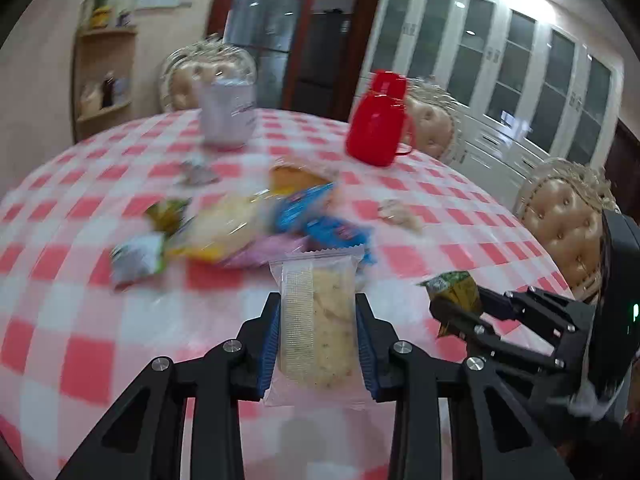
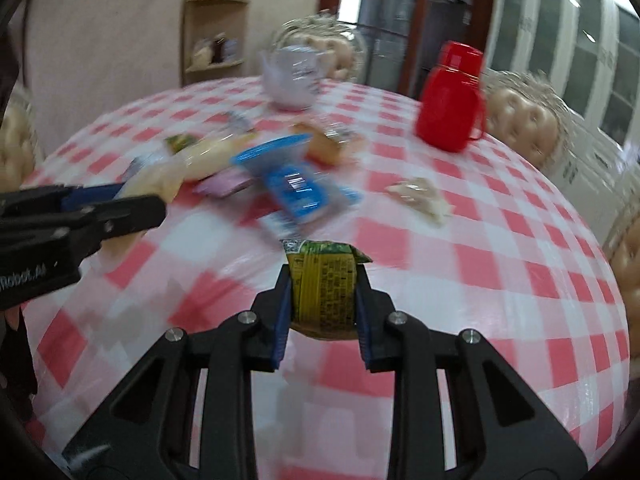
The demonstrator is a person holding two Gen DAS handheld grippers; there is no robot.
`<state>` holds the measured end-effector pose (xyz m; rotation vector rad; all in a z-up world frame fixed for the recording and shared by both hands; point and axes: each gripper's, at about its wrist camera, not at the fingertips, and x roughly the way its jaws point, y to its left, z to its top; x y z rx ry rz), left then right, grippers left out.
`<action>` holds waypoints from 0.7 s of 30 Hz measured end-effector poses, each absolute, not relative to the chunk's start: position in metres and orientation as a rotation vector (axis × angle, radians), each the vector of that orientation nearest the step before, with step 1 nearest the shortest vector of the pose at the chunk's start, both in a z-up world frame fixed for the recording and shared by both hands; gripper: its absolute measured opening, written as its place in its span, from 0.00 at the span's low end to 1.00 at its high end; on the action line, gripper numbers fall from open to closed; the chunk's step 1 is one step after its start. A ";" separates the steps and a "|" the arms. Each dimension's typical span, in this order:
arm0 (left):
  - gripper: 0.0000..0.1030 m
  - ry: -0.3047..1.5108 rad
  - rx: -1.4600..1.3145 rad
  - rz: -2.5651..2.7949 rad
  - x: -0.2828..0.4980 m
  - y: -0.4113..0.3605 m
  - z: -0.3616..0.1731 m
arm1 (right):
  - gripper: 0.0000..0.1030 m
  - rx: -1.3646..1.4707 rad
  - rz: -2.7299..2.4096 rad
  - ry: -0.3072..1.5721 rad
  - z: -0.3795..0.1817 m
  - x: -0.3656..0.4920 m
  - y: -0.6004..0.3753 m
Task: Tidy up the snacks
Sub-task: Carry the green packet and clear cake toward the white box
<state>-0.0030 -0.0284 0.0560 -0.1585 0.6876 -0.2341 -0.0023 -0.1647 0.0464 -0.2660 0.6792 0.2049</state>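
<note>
My left gripper (image 1: 318, 312) is shut on a clear-wrapped pale cracker pack (image 1: 318, 320), held upright above the checked table. My right gripper (image 2: 323, 280) is shut on a small green and yellow snack packet (image 2: 323, 288); that packet (image 1: 454, 294) also shows at the right of the left wrist view. The left gripper's fingers (image 2: 120, 212) reach in from the left of the right wrist view. A blurred heap of snacks (image 1: 256, 224) lies mid-table: blue packs (image 2: 292, 188), a pale bread pack (image 2: 208, 156), a purple pack (image 2: 226, 182) and green packets (image 1: 140, 256).
A red jug (image 1: 380, 120) stands at the back right of the red-and-white checked tablecloth (image 1: 80, 340). A clear bag-lined container (image 1: 228, 112) stands at the back. A small pale packet (image 2: 420, 198) lies apart on the right. Padded chairs (image 1: 568, 216) ring the table.
</note>
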 end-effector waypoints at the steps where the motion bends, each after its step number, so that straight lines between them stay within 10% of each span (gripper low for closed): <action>1: 0.35 0.692 -0.176 -0.212 -0.007 -0.016 0.052 | 0.31 -0.289 0.212 0.687 0.043 -0.005 -0.154; 21: 0.35 0.624 -0.351 -0.020 -0.063 0.091 0.044 | 0.31 -0.394 0.314 0.678 0.031 -0.055 -0.041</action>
